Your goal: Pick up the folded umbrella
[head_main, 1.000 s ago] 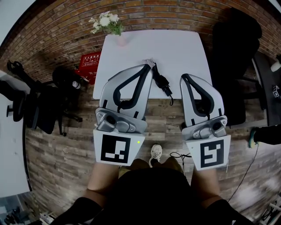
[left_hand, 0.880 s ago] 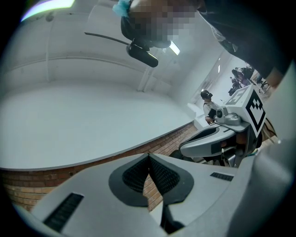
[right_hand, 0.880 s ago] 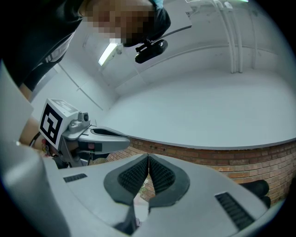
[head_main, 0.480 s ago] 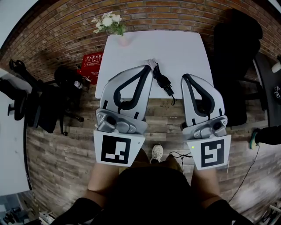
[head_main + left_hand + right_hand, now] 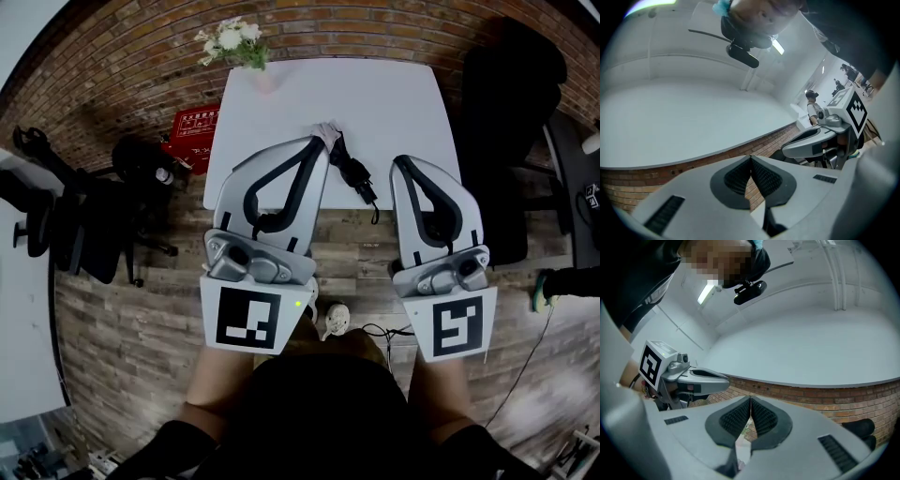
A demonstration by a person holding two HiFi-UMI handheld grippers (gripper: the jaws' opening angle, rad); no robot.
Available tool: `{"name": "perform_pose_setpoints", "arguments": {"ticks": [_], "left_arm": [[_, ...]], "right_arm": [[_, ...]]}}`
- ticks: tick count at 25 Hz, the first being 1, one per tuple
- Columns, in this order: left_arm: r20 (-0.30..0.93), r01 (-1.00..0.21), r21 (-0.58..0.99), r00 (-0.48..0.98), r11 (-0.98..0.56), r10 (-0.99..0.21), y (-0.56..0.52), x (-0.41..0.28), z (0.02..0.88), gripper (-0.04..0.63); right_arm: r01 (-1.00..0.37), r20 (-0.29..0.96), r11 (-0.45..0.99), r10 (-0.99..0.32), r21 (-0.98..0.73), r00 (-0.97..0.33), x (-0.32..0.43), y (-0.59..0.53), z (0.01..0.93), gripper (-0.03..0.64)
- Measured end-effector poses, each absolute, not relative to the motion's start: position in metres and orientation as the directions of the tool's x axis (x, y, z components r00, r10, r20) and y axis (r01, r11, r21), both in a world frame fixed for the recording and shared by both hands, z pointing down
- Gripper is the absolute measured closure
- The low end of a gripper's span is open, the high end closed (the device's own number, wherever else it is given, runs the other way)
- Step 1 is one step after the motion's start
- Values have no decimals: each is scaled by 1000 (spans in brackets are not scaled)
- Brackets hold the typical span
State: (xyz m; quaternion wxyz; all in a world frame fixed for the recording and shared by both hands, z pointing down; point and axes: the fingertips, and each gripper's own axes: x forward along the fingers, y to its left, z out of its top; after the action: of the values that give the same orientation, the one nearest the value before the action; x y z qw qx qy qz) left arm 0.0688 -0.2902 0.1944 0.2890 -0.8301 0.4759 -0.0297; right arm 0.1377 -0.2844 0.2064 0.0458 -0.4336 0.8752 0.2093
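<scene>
My left gripper (image 5: 751,158) is clenched. Its two ribbed pads (image 5: 738,178) meet at the tips and hold nothing, and only a sliver of brick shows through the gap lower down. My right gripper (image 5: 750,398) is clenched the same way, its pads (image 5: 764,417) pressed tip to tip and empty. Both point a little upward, so past each set of tips I see pale ceiling over a brick wall (image 5: 825,397), with the other gripper off to the inner side.

From the head view, the left gripper (image 5: 319,145) and the right gripper (image 5: 405,164) are side by side, their tips over the near part of the white table (image 5: 384,94). The folded umbrella (image 5: 352,173) is black with a pale end. It lies on the table, slanting through the space between the two sets of tips. Its pale far end sits right at my left tips, and its near end reaches the table edge, between the two grippers. It is closer to the left fingers than to the right. I cannot tell whether the left tips touch it.

Beyond the left tips, at the table's far corner, stands a vase of white flowers (image 5: 234,42). Out to the left of the left gripper, a red box (image 5: 192,131) lies by the table. To the right of the right gripper stands a black chair (image 5: 506,112). Wood floor (image 5: 141,328) runs beneath both.
</scene>
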Motion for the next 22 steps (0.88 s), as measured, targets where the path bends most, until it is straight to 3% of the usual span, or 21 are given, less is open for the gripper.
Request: {"name": "perform_pose_setpoints", "arguments": {"ticks": [22], "left_arm": [[-241, -740, -449, 640, -500, -730, -372, 22, 202, 583]], "right_arm": [[-850, -250, 458, -818, 261, -518, 95, -359, 205, 588]]}}
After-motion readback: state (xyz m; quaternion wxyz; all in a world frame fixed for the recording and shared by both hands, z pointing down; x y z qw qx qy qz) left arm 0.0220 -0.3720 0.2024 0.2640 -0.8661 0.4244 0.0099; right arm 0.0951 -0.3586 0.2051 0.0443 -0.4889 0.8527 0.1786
